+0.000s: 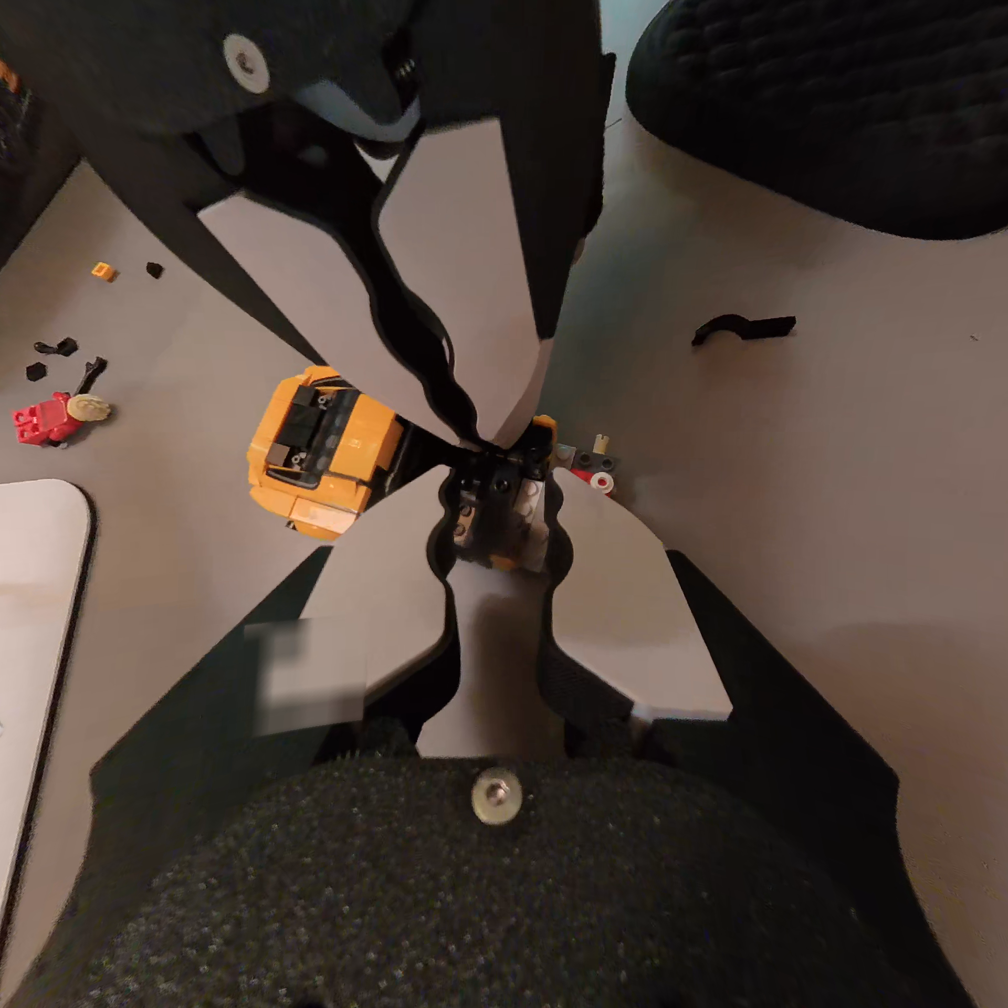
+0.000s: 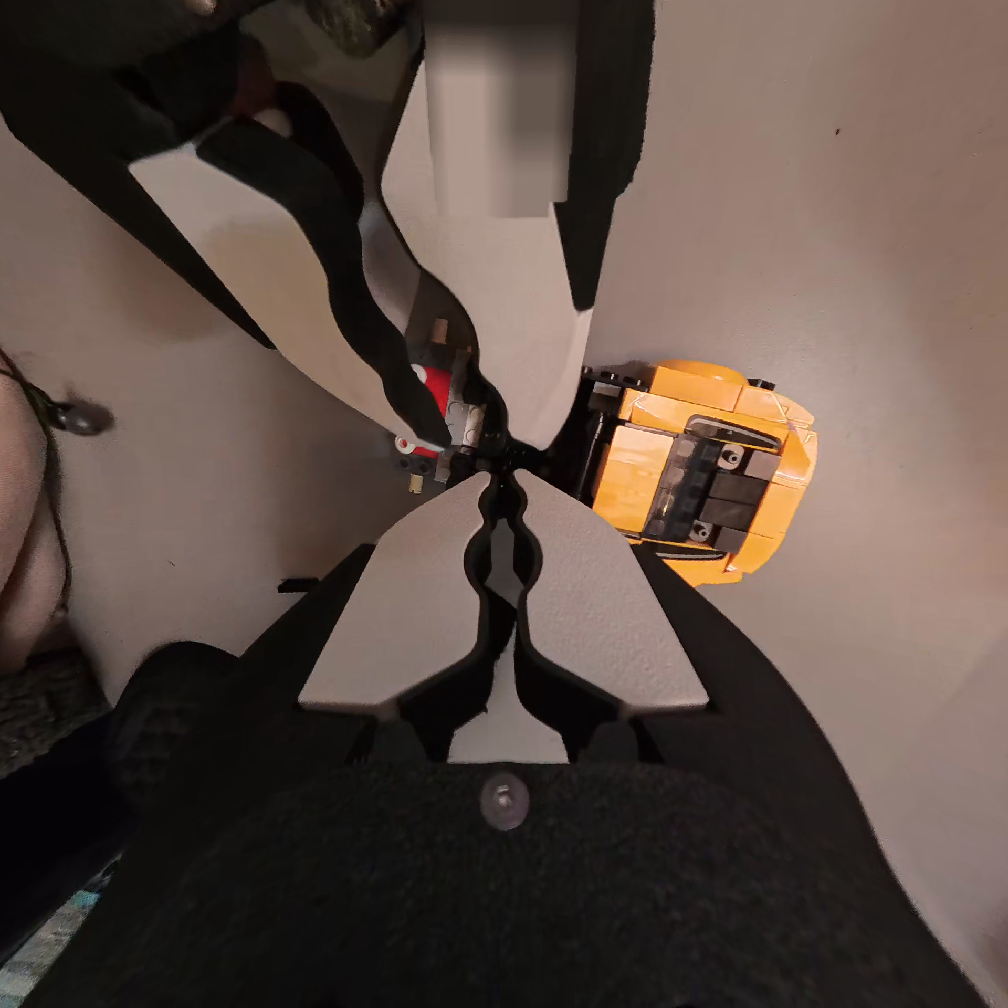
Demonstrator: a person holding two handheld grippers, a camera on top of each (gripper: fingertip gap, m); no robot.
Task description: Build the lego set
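An orange toy brick car [image 1: 322,453] lies on the grey table [image 1: 763,491]; it also shows in the right wrist view [image 2: 698,469]. Its bare black and grey chassis end [image 1: 499,507] sticks out toward me, with a red and white piece [image 1: 600,481] beside it. My left gripper [image 1: 501,480] is open and straddles this chassis end. The right wrist view shows the left gripper [image 2: 485,436] from above, its fingers apart around the grey bricks [image 2: 463,414]. My right gripper [image 2: 501,477] is shut, its tips against the black part of the chassis. It reaches in from the top of the left wrist view [image 1: 483,444].
A red minifigure [image 1: 54,420], small black parts [image 1: 54,354] and a tiny orange brick [image 1: 103,271] lie at the left. A black curved piece [image 1: 742,329] lies at the right. A pale rounded board [image 1: 38,573] and a black padded object [image 1: 845,109] border the table. The grippers are tip to tip, or close to it. Both grippers' tips are roughly 20 cm from the red minifigure [image 1: 54,420].
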